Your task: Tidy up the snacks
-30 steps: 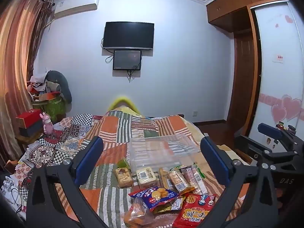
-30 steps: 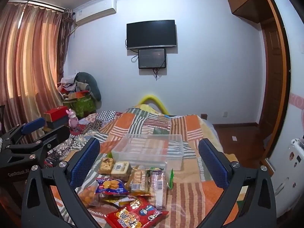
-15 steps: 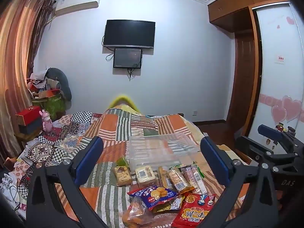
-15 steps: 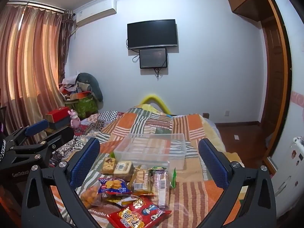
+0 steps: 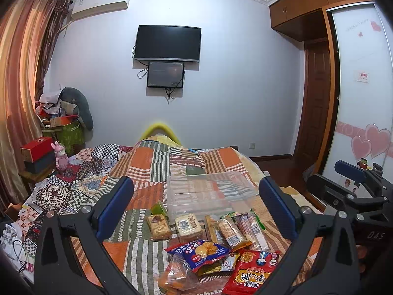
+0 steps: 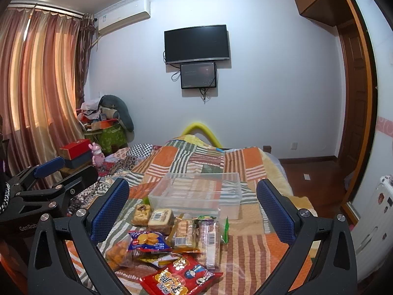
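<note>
Several snack packets lie in a loose pile on the patchwork bedspread: a red bag [image 5: 250, 272] [image 6: 181, 276], a blue biscuit bag [image 5: 199, 250] [image 6: 147, 241], an orange snack bag [image 5: 172, 276], small cakes [image 5: 188, 226] [image 6: 161, 218] and wrapped bars [image 6: 210, 241]. An empty clear plastic bin [image 5: 208, 194] [image 6: 196, 193] stands just behind them. My left gripper [image 5: 196, 209] and right gripper [image 6: 194, 211] are both open and empty, held above the pile. Each gripper shows at the edge of the other's view.
The bed [image 6: 255, 245] runs toward a white wall with a TV [image 5: 168, 43]. A cluttered side table with a red box [image 5: 36, 147] and curtains are at the left. A wooden door and wardrobe [image 5: 316, 113] are at the right.
Both views have shifted slightly, with the snacks and bin sitting a touch lower and nearer. Nothing was taken hold of and both grippers stay open.
</note>
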`<state>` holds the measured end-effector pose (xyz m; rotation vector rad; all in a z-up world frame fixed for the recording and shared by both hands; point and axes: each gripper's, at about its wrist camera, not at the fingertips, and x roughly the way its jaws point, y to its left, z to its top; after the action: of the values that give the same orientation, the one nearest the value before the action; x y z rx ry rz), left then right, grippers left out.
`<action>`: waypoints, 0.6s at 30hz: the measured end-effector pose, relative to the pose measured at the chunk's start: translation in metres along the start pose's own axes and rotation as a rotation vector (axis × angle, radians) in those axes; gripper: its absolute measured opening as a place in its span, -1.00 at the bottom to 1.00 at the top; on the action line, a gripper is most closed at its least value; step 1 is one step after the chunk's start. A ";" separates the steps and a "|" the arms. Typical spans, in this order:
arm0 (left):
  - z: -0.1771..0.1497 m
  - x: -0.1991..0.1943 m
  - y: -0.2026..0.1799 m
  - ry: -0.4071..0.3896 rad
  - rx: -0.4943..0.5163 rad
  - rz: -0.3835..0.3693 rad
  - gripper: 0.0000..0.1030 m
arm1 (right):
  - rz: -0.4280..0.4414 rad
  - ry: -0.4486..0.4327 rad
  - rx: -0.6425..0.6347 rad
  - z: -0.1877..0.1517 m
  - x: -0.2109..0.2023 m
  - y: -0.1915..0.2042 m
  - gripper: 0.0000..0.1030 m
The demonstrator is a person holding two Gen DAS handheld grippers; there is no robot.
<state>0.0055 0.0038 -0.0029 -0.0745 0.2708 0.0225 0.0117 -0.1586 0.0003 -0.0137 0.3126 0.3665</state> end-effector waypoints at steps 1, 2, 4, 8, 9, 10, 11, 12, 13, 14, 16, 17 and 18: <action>0.000 0.000 0.000 0.000 0.000 0.000 1.00 | 0.000 -0.001 0.001 0.001 0.000 0.001 1.00; 0.000 0.000 0.000 0.000 -0.001 0.000 1.00 | 0.001 -0.001 0.001 0.001 -0.001 0.001 1.00; 0.000 0.000 0.000 0.000 0.000 -0.001 1.00 | 0.002 -0.003 0.002 0.002 -0.001 0.004 1.00; 0.000 0.001 0.000 0.000 0.000 0.001 1.00 | 0.005 -0.003 0.006 0.002 -0.001 0.004 1.00; 0.000 0.001 0.000 0.000 0.000 0.001 1.00 | 0.005 -0.003 0.006 0.003 -0.001 0.005 1.00; 0.000 0.001 0.000 0.000 0.000 0.001 1.00 | 0.006 -0.004 0.006 0.003 -0.001 0.005 1.00; 0.000 0.001 0.001 0.000 0.001 0.001 1.00 | 0.005 -0.004 0.007 0.003 -0.002 0.004 1.00; 0.000 0.001 0.001 0.000 0.001 0.001 1.00 | 0.005 -0.004 0.008 0.003 -0.002 0.005 1.00; 0.000 0.001 0.001 0.000 0.001 0.001 1.00 | 0.006 -0.004 0.008 0.003 -0.002 0.005 1.00; 0.000 0.001 0.001 -0.001 0.000 0.001 1.00 | 0.006 -0.004 0.008 0.004 -0.002 0.005 1.00; 0.000 0.001 0.001 -0.001 0.000 0.002 1.00 | 0.006 -0.004 0.008 0.003 -0.002 0.005 1.00; 0.000 0.001 0.001 -0.001 0.000 0.003 1.00 | 0.006 -0.004 0.009 0.003 -0.002 0.005 1.00; 0.000 0.001 0.002 -0.001 0.000 0.003 1.00 | 0.008 -0.004 0.010 0.003 -0.003 0.004 1.00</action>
<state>0.0066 0.0054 -0.0034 -0.0745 0.2694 0.0253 0.0086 -0.1552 0.0046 -0.0023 0.3102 0.3725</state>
